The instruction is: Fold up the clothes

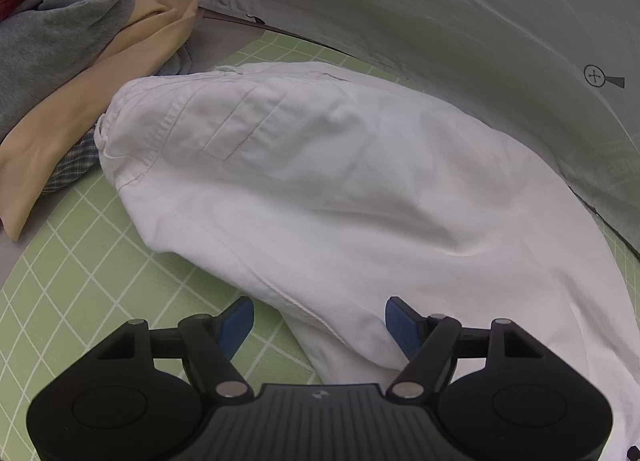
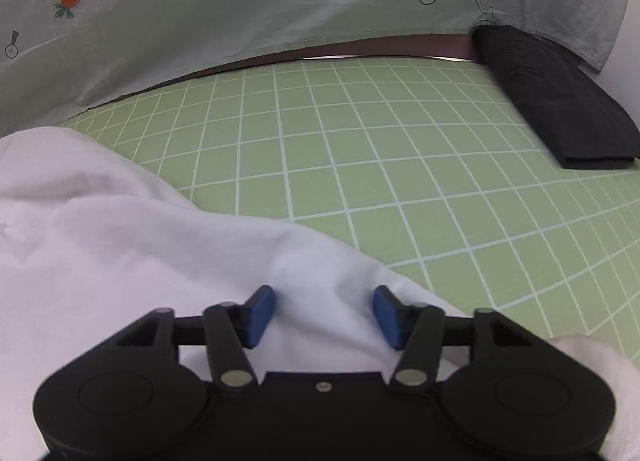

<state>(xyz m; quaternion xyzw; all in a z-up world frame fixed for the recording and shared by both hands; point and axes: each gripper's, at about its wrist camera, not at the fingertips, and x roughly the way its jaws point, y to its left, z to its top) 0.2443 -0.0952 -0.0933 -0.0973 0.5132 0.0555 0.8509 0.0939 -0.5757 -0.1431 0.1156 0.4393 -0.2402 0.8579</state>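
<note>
Blue-padded left gripper (image 1: 320, 325), jaws wide and holding nothing, straddles the near seam edge of white cotton trousers (image 1: 320, 181) spread on a green gridded cutting mat (image 1: 80, 261). Right gripper (image 2: 324, 315), jaws half apart, brackets a raised fold of the same cloth without visibly pinching it. From the left tool, the garment's long axis runs away and leftward, toward its waistband beside a heap of unfolded clothes (image 1: 80, 41). Farther right lies a folded black cloth (image 2: 552, 101).

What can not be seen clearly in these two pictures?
- White garment: lower end cut off by the left wrist view's edge.
- Clothes pile: cropped at the left edge, pieces overlap.
- Right gripper: whether the pads press the cloth; it bulges between them.
</note>
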